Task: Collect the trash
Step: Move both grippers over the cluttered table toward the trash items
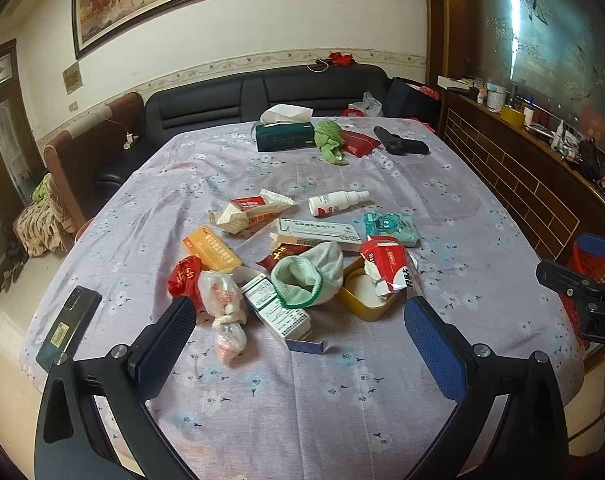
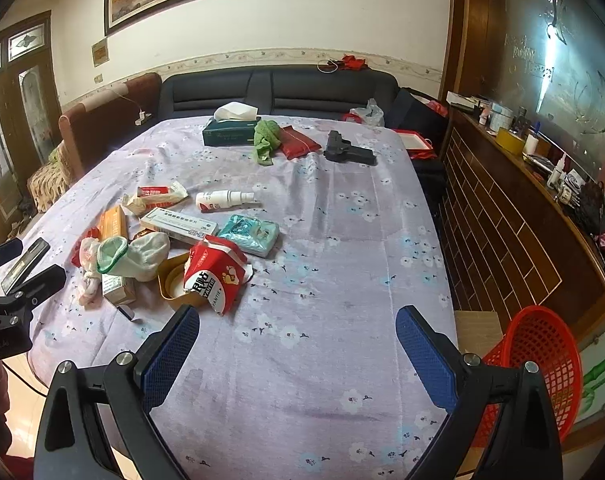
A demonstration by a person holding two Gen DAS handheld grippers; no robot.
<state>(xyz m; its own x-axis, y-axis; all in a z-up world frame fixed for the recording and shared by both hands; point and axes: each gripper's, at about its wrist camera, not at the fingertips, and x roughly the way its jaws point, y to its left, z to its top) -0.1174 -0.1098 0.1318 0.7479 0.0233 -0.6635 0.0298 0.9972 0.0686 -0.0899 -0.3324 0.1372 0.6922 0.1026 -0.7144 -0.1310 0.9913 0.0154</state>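
Where the flowered lilac cloth covers the worktop point(image 1: 302, 400), the trash lies in a loose heap near its middle: a torn red-and-white carton point(image 1: 388, 264) slumped over a shallow gold tin point(image 1: 366, 300), a white sock with green trim point(image 1: 310, 276), a knotted plastic bag point(image 1: 224, 304), a white-and-green medicine box point(image 1: 276, 308), an orange box point(image 1: 210, 250), a crumpled red wrapper point(image 1: 184, 278), a long white box point(image 1: 322, 234), a teal tissue pack point(image 1: 390, 228) and a white spray bottle point(image 1: 336, 202).

The left gripper point(image 1: 300, 320) hovers with its blue-padded fingers point(image 1: 166, 344) spread wide and empty; the bag and medicine box sit just ahead, between the tips, touching neither. The right gripper point(image 2: 298, 336) is likewise wide apart and holds nothing, over bare cloth, with the carton point(image 2: 216, 276) just beyond its left finger point(image 2: 170, 356). A red mesh basket point(image 2: 542, 364) stands off the worktop's right edge, beside the right finger.
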